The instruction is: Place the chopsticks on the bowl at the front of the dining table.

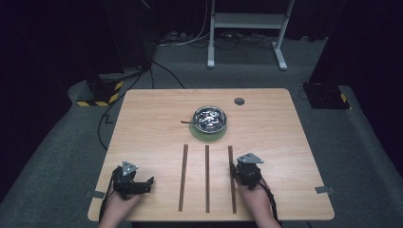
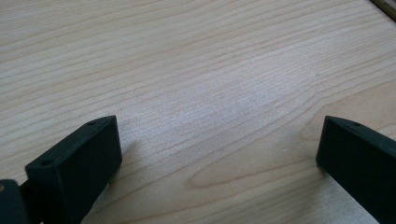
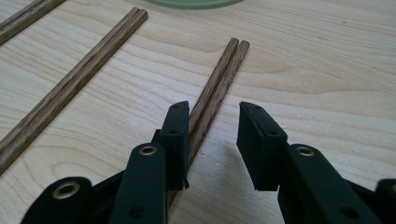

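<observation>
R gripper (image 3: 212,140) sits low over the rightmost chopstick pair (image 3: 219,79), jaws partly apart – left pad touching the sticks, right pad clear. Centre both sticks in the gap, then squeeze evenly. L gripper (image 2: 219,149) rests wide apart on bare table (image 2: 196,56) – leave it.

Left tongs (image 2: 219,149) set wide apart, one black jaw at lower left, the other at lower right, nothing between them. Pale wood-grain worktop (image 2: 196,70) beneath, bare between the jaws, both jaws low over it. Edge of a dark wooden strip (image 2: 386,6) at upper right corner, well apart from the jaws.
</observation>
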`<action>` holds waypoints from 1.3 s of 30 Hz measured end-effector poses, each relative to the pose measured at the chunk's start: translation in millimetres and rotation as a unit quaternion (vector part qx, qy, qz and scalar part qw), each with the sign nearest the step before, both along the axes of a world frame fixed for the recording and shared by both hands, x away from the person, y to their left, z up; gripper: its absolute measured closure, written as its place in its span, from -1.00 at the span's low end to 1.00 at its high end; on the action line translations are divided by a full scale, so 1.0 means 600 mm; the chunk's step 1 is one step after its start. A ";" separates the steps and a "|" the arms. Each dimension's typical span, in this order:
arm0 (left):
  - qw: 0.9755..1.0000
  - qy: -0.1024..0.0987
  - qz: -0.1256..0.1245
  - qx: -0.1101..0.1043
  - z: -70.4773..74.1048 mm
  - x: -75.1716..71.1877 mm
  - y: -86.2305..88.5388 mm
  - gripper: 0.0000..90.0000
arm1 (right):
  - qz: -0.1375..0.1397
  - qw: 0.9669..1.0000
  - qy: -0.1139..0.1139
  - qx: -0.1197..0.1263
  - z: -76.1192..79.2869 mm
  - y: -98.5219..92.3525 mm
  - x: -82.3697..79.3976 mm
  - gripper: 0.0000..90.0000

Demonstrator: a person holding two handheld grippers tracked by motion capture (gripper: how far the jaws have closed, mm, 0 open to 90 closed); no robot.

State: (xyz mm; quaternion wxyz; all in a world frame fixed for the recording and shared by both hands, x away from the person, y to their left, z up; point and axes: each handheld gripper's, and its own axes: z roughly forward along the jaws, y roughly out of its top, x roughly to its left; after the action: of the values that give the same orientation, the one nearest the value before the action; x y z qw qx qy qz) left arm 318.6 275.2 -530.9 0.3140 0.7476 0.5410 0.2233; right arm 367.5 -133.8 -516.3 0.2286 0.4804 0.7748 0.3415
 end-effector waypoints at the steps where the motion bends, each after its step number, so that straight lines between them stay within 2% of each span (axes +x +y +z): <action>1: 1.000 0.000 0.000 0.000 0.000 0.000 0.000 -1.00 | 0.001 1.000 0.005 0.001 0.001 -0.001 0.000 0.42; 16: 1.000 0.000 0.000 0.000 0.000 0.000 0.000 -1.00 | -0.003 1.000 0.002 -0.003 0.000 -0.003 -0.001 0.42; 25: 1.000 0.000 0.000 0.000 0.000 0.000 0.000 -1.00 | -0.010 1.000 -0.006 -0.006 0.004 -0.021 -0.004 0.40; 33: 1.000 0.000 0.000 0.000 0.000 0.000 0.000 -1.00 | 0.004 1.000 -0.003 -0.001 0.004 -0.006 -0.007 0.40; 39: 1.000 0.000 0.000 0.000 0.000 0.000 0.000 -1.00 | 0.004 1.000 -0.003 -0.002 -0.001 0.001 -0.005 0.40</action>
State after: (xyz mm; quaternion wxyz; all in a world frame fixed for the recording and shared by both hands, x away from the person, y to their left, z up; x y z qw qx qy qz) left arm 318.6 275.2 -530.9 0.3141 0.7474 0.5411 0.2232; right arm 364.2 -133.3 -517.0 0.2308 0.4760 0.7767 0.3419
